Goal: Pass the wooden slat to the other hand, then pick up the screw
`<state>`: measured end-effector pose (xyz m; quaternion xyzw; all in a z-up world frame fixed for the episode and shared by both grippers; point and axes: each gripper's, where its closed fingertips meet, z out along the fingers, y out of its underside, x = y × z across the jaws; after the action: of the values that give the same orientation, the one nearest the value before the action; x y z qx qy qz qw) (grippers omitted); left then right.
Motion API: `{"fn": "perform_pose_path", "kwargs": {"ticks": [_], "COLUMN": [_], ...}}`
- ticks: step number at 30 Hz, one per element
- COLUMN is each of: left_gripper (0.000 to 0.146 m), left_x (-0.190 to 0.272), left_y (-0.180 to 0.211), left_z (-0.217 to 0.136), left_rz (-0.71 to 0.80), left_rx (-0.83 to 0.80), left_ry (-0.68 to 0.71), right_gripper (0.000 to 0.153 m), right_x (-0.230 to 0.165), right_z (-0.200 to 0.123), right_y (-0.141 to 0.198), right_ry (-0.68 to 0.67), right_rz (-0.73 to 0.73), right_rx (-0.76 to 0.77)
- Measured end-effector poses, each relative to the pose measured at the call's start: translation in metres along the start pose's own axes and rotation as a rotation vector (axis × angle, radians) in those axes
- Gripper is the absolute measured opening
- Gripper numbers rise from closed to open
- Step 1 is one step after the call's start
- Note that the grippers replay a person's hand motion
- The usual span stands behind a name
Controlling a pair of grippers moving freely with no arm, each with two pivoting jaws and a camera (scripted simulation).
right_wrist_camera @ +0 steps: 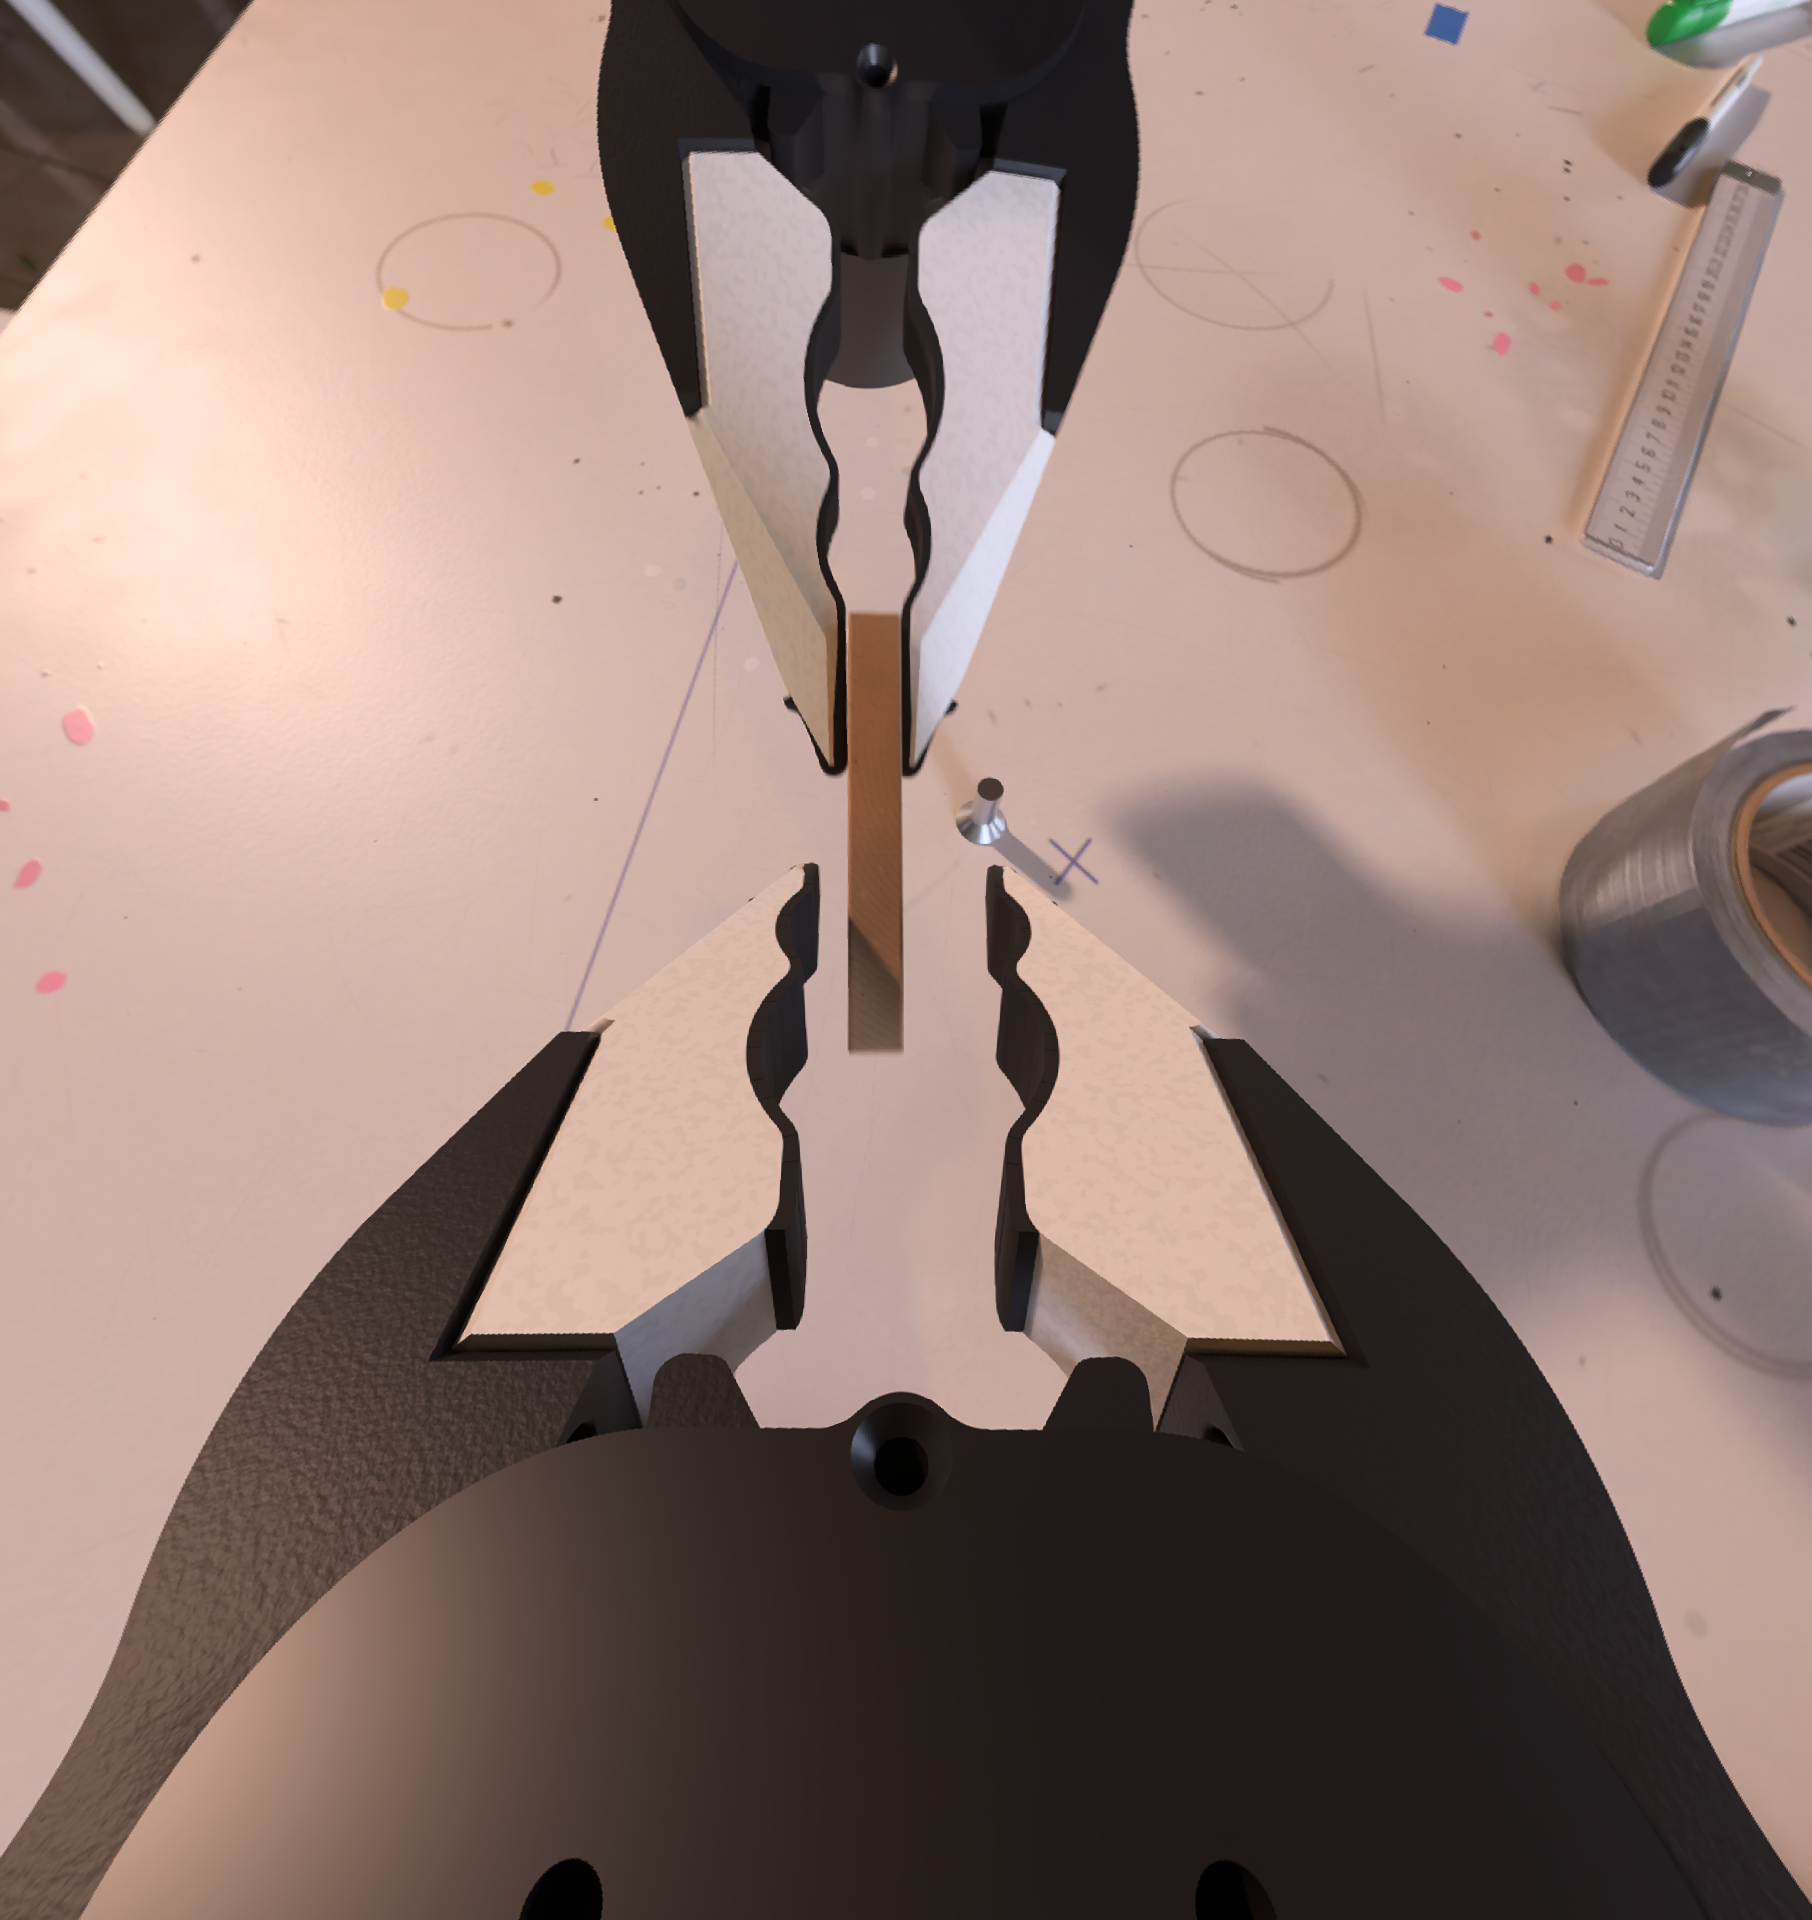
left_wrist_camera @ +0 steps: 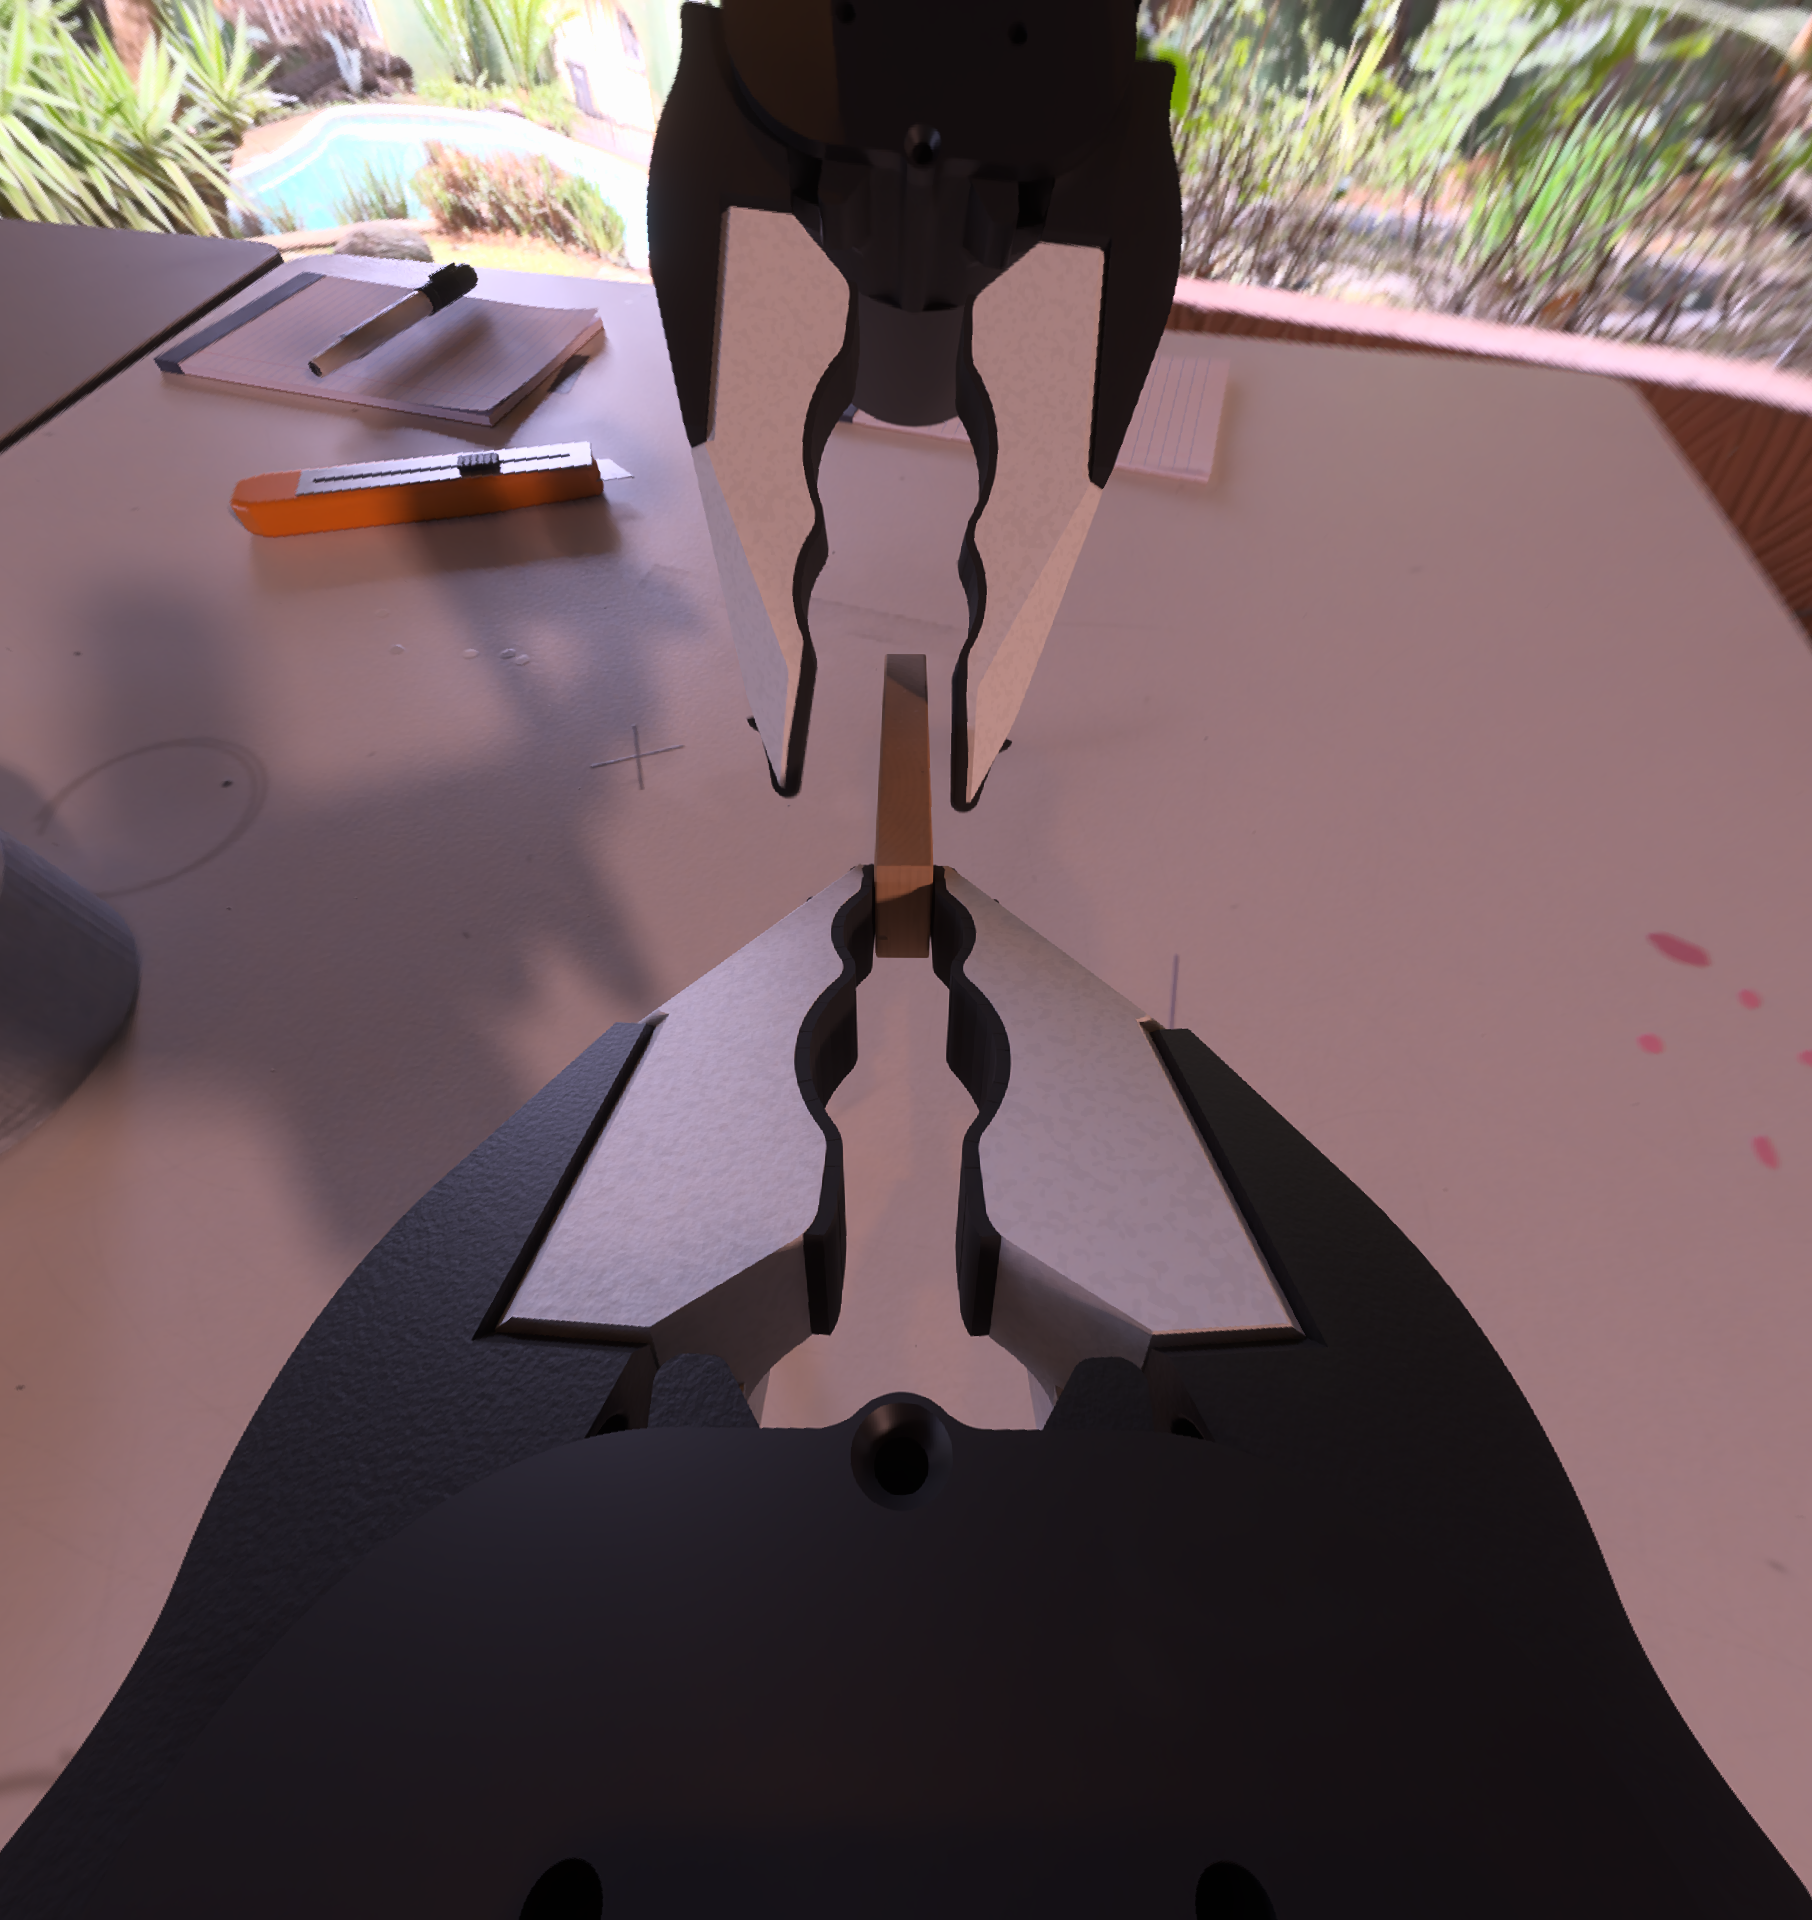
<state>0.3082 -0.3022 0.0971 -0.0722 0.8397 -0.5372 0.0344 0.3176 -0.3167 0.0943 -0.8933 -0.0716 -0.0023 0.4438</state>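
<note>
My left gripper [left_wrist_camera: 902,904] is shut on one end of the wooden slat [left_wrist_camera: 904,800] and holds it above the table. The slat's far end reaches between the fingers of my right gripper [left_wrist_camera: 876,795], which faces it and is open. In the right wrist view the slat [right_wrist_camera: 874,831] runs from the left gripper [right_wrist_camera: 874,764] into the gap of my open right gripper [right_wrist_camera: 902,894], touching neither finger. A small silver screw [right_wrist_camera: 985,816] stands head-down on the table just right of the slat.
An orange box cutter [left_wrist_camera: 419,497], a notepad [left_wrist_camera: 393,348] with a marker [left_wrist_camera: 393,317] and an index card [left_wrist_camera: 1172,416] lie far on the table. A grey tape roll [right_wrist_camera: 1712,925] sits right of the screw, a steel ruler [right_wrist_camera: 1686,364] beyond it.
</note>
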Motion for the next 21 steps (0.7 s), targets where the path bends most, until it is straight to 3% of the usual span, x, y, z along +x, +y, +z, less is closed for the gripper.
{"fn": "perform_pose_path", "kwargs": {"ticks": [10, 15, 19, 20, 21], "left_gripper": [0.009, 0.01, 0.009, 0.015, 0.037], "left_x": [-0.004, -0.009, -0.014, -0.016, -0.019], "left_y": [-0.015, -0.015, -0.012, -0.009, -0.002], "left_z": [-0.015, -0.017, -0.017, -0.018, -0.02], "left_rz": [-0.361, -0.434, -0.435, -0.406, -0.354], "left_rx": [0.216, 0.247, 0.217, 0.189, 0.141], "left_ry": [0.209, 0.242, 0.239, 0.219, 0.182], "right_gripper": [0.039, 0.01, 0.01, 0.01, 0.009], "right_x": [0.003, 0.004, 0.007, 0.009, 0.011], "right_z": [-0.016, -0.016, -0.012, -0.011, -0.013], "right_y": [-0.009, -0.016, -0.014, -0.012, -0.008], "right_ry": [-0.123, -0.152, -0.18, -0.178, -0.167], "right_rz": [0.313, 0.458, 0.607, 0.63, 0.645], "right_rx": [0.29, 0.421, 0.433, 0.428, 0.42]}}
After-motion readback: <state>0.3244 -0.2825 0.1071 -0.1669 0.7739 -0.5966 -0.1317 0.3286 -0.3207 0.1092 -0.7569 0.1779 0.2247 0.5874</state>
